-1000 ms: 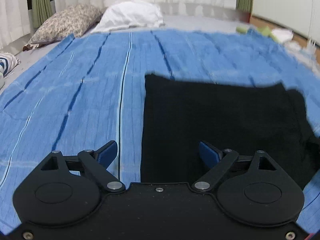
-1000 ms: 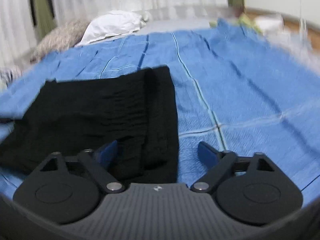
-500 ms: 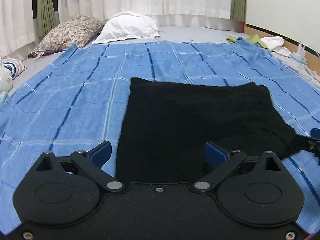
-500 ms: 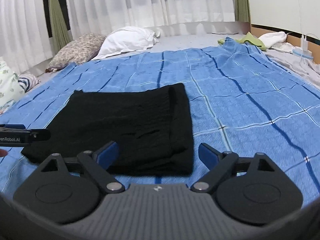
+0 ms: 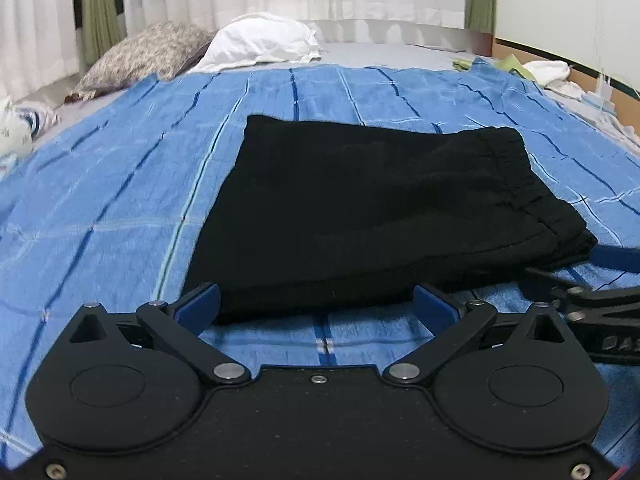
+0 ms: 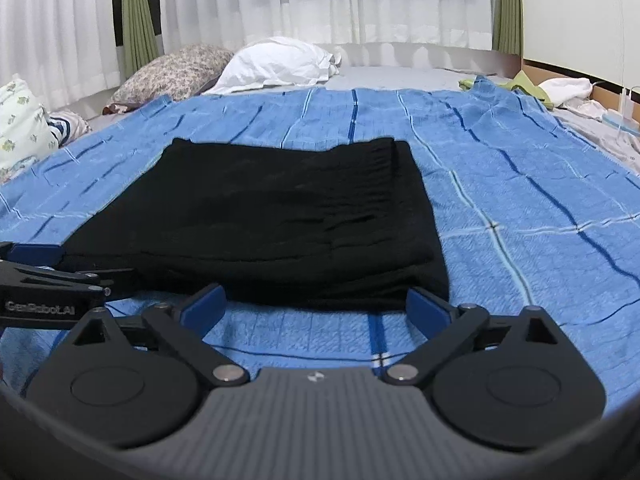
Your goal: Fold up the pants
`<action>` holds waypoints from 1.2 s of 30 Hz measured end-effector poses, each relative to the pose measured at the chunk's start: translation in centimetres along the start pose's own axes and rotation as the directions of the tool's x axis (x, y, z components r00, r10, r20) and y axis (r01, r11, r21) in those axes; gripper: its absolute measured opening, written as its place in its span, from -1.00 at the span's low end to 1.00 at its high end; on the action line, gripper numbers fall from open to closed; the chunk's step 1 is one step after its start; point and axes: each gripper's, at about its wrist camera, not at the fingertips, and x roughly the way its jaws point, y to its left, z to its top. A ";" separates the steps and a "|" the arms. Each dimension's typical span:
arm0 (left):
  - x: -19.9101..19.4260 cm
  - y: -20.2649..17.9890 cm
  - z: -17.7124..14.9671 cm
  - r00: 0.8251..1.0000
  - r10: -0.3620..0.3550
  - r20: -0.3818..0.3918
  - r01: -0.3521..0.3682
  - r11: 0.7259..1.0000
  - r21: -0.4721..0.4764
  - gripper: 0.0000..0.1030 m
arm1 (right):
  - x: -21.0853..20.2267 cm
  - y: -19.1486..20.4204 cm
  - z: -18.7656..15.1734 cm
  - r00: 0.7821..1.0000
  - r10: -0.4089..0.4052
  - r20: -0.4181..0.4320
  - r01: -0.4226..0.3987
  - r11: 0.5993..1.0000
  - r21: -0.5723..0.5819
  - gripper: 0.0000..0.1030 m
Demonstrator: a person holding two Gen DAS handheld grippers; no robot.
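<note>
two grippers: both low over the bed, side by side, pointing along the blanket at the near edge of the pants
left gripper (image 5: 316,304): held level just above the blanket, blue fingers (image 5: 198,306) spread wide with nothing between them; the left fingertip sits at the near left corner of the pants, touching or just short of it, i cannot tell which
right gripper (image 6: 316,306): same level pose, blue fingers (image 6: 426,310) parted wide and holding nothing; the right fingertip is just beside the near right corner of the pants
pants (image 5: 380,204): black, folded into a flat rectangle, lying on the blanket straight ahead of both grippers; the elastic waistband runs along the right edge
blanket (image 5: 120,208): blue with dark and pale stripes, spread across the bed under the pants
floral pillow (image 5: 148,54): far left, beyond the blanket
white pillow (image 5: 260,42): just right of the floral pillow, at the far side of the bed
curtains (image 6: 320,0): white, hanging behind the pillows
green cloth (image 6: 528,84): far right, past the blanket's corner
in the way: each gripper shows at the edge of the other's view, close beside it; the cloth ahead is uncovered
</note>
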 end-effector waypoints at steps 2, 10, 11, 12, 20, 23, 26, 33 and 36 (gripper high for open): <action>0.6 0.3 -0.3 0.999 -0.008 -0.033 0.007 0.999 -0.031 0.99 | 0.6 0.2 -0.5 1.000 -0.016 -0.022 0.016 1.000 -0.010 1.00; 1.9 0.5 -0.9 0.999 0.007 -0.031 -0.009 0.999 -0.047 1.00 | 1.0 1.3 -1.3 0.999 -0.046 -0.017 0.045 0.995 -0.091 1.00; 2.0 0.6 -0.9 1.000 0.005 -0.028 -0.007 0.999 -0.048 1.00 | 1.0 1.3 -1.4 0.999 -0.045 -0.016 0.044 0.995 -0.092 1.00; 2.0 0.6 -1.0 1.000 0.004 -0.025 -0.006 0.999 -0.047 1.00 | 1.0 1.2 -1.5 0.999 -0.044 -0.015 0.042 0.995 -0.091 1.00; 2.1 0.5 -1.2 1.000 0.007 -0.014 -0.007 0.999 -0.038 1.00 | 0.9 1.2 -1.7 0.999 -0.041 -0.010 0.040 0.996 -0.085 1.00; 2.1 0.5 -1.2 1.000 0.007 -0.014 -0.007 0.999 -0.037 1.00 | 0.9 1.1 -1.7 0.999 -0.041 -0.009 0.040 0.996 -0.085 1.00; 2.1 0.5 -1.2 1.000 0.007 -0.015 -0.007 0.999 -0.037 1.00 | 0.9 1.1 -1.7 0.999 -0.041 -0.009 0.040 0.996 -0.086 1.00; 1.9 0.6 -1.4 1.000 0.002 -0.001 -0.003 0.999 -0.044 1.00 | 0.9 1.2 -1.6 0.999 -0.041 -0.009 0.040 0.996 -0.085 1.00; 1.9 0.6 -1.4 1.000 0.002 -0.002 -0.003 0.999 -0.043 1.00 | 0.9 1.2 -1.6 0.999 -0.041 -0.009 0.040 0.996 -0.085 1.00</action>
